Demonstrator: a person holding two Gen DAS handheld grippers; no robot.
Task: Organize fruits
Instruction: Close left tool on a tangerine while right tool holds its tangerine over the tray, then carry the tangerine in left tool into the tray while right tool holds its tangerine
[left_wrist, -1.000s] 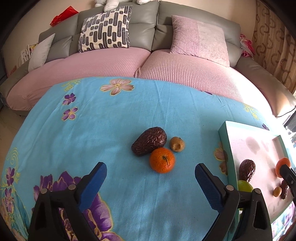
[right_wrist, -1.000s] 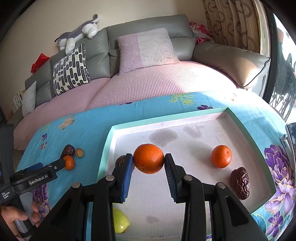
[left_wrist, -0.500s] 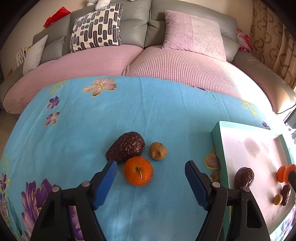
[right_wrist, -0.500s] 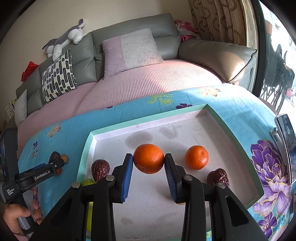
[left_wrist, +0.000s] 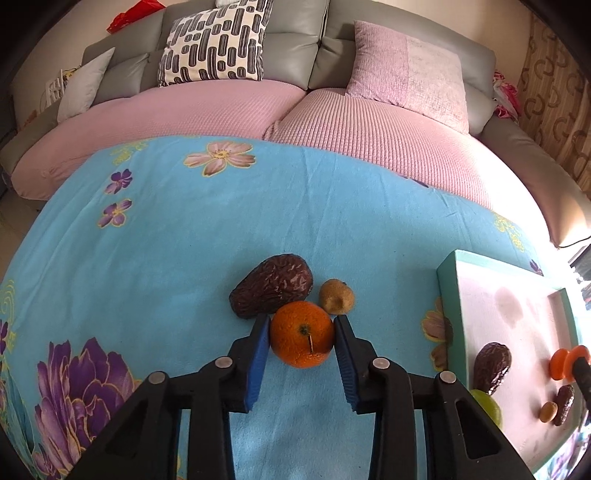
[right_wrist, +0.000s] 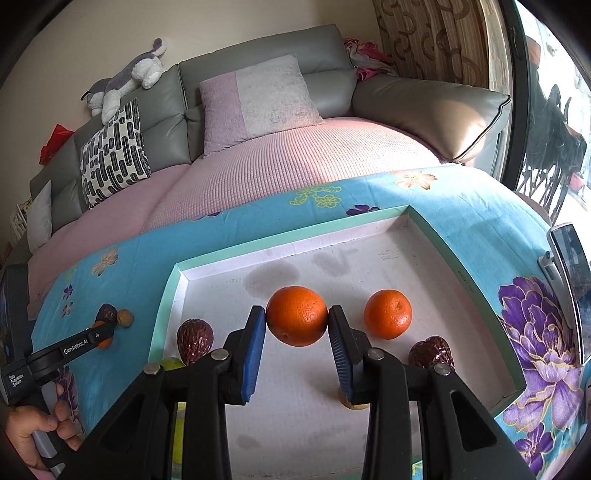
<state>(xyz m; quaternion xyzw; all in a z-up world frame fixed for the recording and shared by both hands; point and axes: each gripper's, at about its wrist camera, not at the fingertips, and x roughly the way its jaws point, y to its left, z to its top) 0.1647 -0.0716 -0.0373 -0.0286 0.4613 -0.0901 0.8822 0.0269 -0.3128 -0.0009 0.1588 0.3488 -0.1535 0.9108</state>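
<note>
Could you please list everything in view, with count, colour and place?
oranges: three, orange; one in each gripper, one loose in tray.
avocados: three, dark brown; one on cloth, two in tray.
small brown fruit: two; one on cloth, one in tray.
green fruit: one, tray's near left corner.
tray: one, teal rim, on cloth.
tablecloth: one, blue floral.
sofa: one, grey, behind.
left gripper: shut on orange.
right gripper: shut on orange.

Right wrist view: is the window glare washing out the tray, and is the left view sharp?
Right wrist view: glare stays at the window edge; the tray and held orange read clearly. Left wrist view: sharp on the orange, tray overexposed, edges fisheye-bent.
</note>
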